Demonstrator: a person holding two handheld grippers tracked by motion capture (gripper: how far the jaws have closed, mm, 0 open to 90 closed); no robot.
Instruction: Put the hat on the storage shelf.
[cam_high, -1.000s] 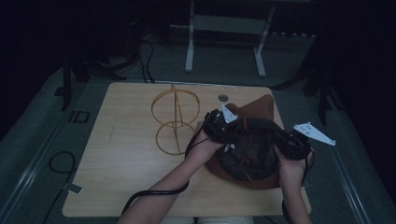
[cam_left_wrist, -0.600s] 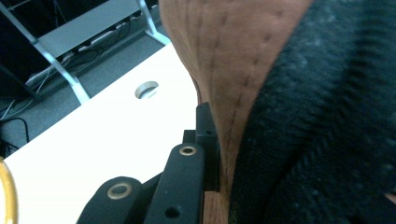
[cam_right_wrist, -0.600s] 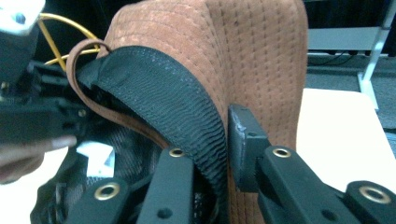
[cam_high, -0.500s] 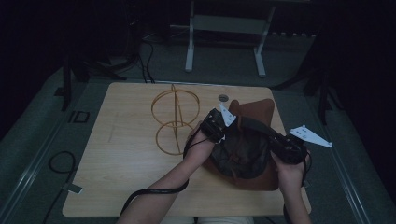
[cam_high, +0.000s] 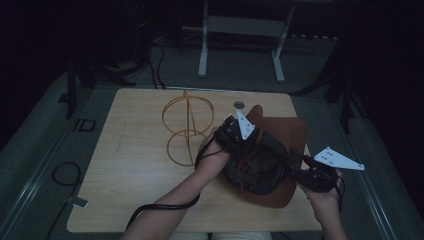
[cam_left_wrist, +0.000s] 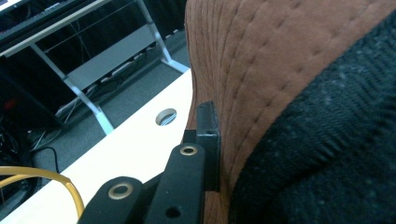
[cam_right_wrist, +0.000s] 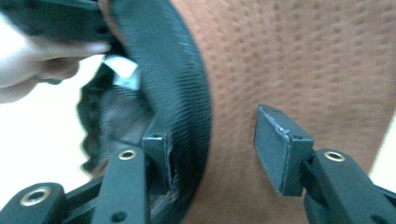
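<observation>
a brown stitched hat (cam_high: 280, 137) with a dark lining — upside down. it lies on the table's right half, brim partly raised.

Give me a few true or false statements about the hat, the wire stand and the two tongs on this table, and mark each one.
1. The left tongs are shut on the brim of the hat. True.
2. The right tongs are clamped tight on the hat. False: their jaws have just been opening and stand apart, one pad inside the black band, the other clear of the brim.
3. The wire stand stands on the table left of the hat. True.
4. The hat is hanging on the wire stand. False: it is beside the stand, between the two tongs.
5. The hat is blue. False: it is brown with a dark lining.
</observation>
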